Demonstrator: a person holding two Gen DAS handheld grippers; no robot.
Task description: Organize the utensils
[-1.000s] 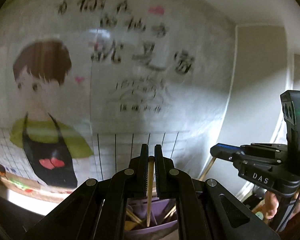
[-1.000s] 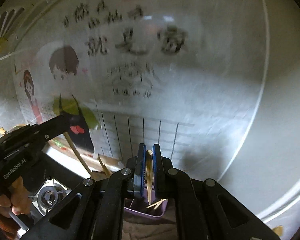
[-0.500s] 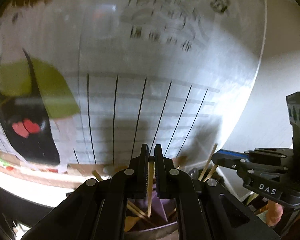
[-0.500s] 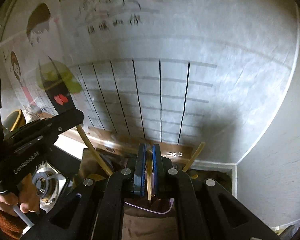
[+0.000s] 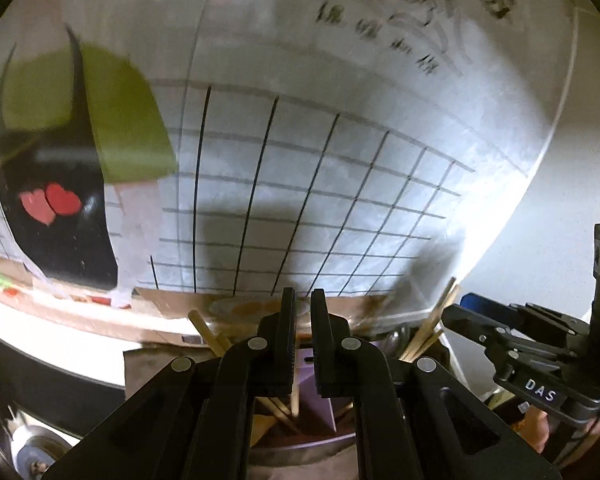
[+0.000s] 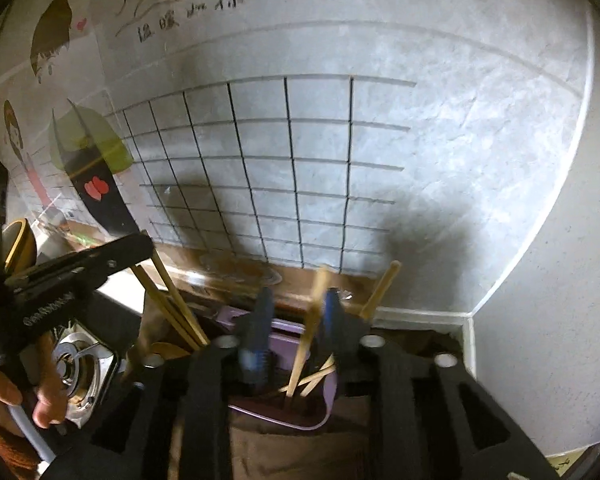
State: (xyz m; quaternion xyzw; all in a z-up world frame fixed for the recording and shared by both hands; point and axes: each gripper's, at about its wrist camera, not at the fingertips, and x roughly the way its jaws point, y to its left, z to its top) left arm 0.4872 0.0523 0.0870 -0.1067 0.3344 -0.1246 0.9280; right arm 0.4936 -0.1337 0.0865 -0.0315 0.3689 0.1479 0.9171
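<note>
- Right gripper (image 6: pixel 296 316): its blue-padded jaws have just been opening and now stand apart; a chopstick (image 6: pixel 308 344) leans between them, touching neither pad clearly, its foot down in the purple holder (image 6: pixel 332 396).
- Left gripper (image 5: pixel 301 322): jaws drawn almost together with only a narrow slit; a thin wooden stick (image 5: pixel 295 400) shows just below the pads, and whether they pinch it cannot be told.
- Purple holder contents: several wooden chopsticks stand tilted inside, some crossed low down.
- Beyond: a wall sheet (image 6: pixel 300 160) with a black grid and cartoon figures.
</note>
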